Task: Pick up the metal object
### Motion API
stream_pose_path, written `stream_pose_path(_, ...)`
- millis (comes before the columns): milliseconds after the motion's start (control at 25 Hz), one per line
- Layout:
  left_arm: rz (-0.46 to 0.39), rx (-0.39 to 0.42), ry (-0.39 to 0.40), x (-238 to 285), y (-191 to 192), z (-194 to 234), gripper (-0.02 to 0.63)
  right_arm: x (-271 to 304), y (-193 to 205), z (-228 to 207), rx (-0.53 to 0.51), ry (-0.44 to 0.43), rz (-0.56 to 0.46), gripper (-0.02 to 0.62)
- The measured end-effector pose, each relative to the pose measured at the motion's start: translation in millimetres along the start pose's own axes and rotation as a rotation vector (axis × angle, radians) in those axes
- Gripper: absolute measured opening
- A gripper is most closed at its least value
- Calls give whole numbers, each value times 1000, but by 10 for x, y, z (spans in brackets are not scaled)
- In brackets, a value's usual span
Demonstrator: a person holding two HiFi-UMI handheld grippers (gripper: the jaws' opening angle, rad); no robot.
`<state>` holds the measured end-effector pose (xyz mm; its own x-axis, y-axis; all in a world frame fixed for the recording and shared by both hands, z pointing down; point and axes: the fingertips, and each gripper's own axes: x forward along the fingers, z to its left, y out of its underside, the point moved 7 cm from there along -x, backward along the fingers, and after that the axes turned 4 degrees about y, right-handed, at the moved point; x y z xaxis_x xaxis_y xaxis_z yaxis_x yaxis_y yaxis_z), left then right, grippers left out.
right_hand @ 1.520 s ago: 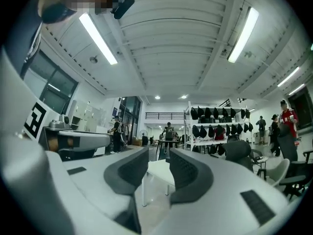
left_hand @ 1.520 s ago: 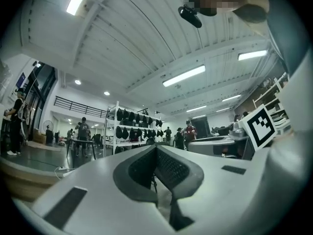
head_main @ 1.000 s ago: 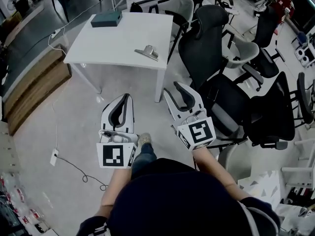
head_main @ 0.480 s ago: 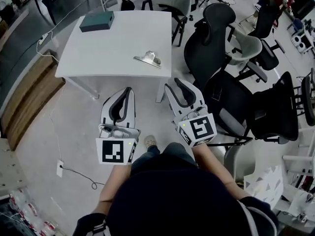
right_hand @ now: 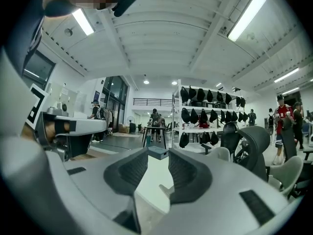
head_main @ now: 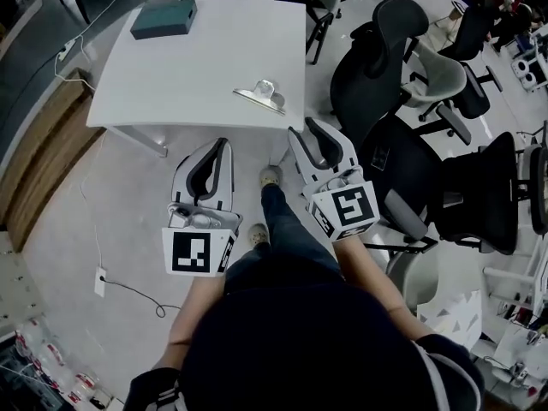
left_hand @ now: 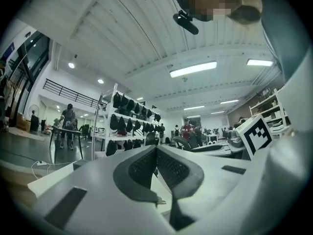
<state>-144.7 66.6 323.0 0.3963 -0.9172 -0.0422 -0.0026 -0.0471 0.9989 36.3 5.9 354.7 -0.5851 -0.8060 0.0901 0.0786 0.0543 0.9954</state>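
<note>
The metal object (head_main: 261,95), a shiny clip, lies near the front right edge of the white table (head_main: 188,67). Both grippers hang in the air in front of that edge, apart from the clip. My left gripper (head_main: 221,144) is below and left of the clip; in the left gripper view (left_hand: 156,151) its pads meet with nothing between them. My right gripper (head_main: 309,126) is just right of the table's corner. In the right gripper view (right_hand: 158,156) its jaws stand a little apart and empty, with the clip (right_hand: 166,189) low between them.
A teal box (head_main: 163,20) rests at the table's far left. Several black and grey office chairs (head_main: 377,67) crowd the right side, close to the right gripper. A cable and a wall-side wooden step (head_main: 43,157) run along the left. The person's foot (head_main: 271,176) is near the table leg.
The person has stepped forward, so the table and clip are nearer. Both grippers have closed in on the table's front edge; their jaws look unchanged.
</note>
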Motion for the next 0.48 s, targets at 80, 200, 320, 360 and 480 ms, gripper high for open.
stream_pose_path(80,1,4,-11,136,29,113,23,193,16,-88,3,-4,-2,137)
stream_pose_path(200,0,8,-24,431,64,320,23,552,43,-246,-5,-22,3,137)
stream_pose_path(320,1,6,-31,802,102,512,23,915,98,-443,-9,-45,24,137)
stream_pose_path(360,3,6,-31,930,120,565,23,1032,124,-514,-7,-55,34,137)
stream_pose_path(480,23,4,-34,1279,203,706,23,1367,249,-705,7,-83,77,137)
